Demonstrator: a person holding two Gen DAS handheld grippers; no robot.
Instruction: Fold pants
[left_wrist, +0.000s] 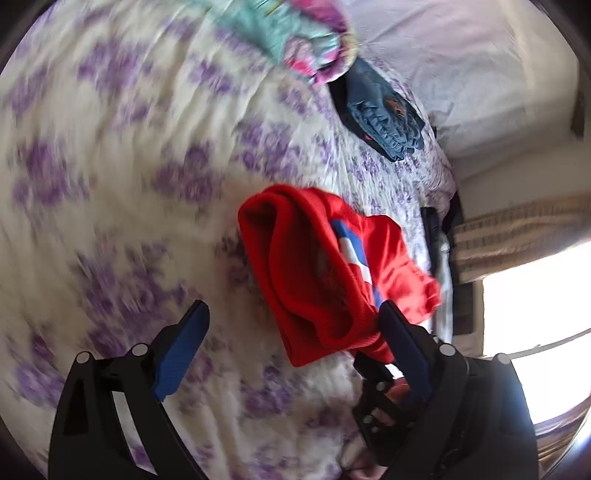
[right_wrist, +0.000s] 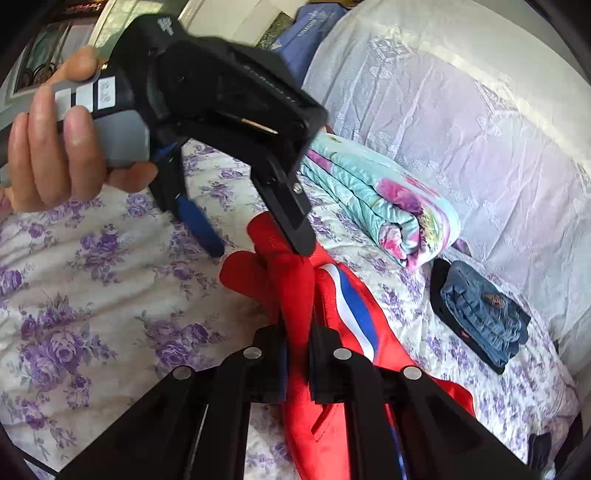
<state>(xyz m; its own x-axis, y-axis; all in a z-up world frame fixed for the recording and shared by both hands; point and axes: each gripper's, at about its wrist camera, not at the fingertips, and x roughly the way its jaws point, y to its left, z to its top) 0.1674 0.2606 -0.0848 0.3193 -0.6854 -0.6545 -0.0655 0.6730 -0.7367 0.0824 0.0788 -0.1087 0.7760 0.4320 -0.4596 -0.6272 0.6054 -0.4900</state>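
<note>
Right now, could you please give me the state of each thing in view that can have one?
Red pants: bunched, unfolded, pinched at one spot.
Right gripper: shut on the red pants.
Left gripper: open, one finger against the red cloth, nothing clamped.
Jeans: folded, lying on the bedspread.
Floral blanket: folded into a roll.

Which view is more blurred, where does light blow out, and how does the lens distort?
Left wrist view: floral bedspread smeared by motion blur, window blown out white. Right wrist view: sharper, red pants crisp, soft daylight on the white cover. Both: fisheye curves the edges, with dark corners.
</note>
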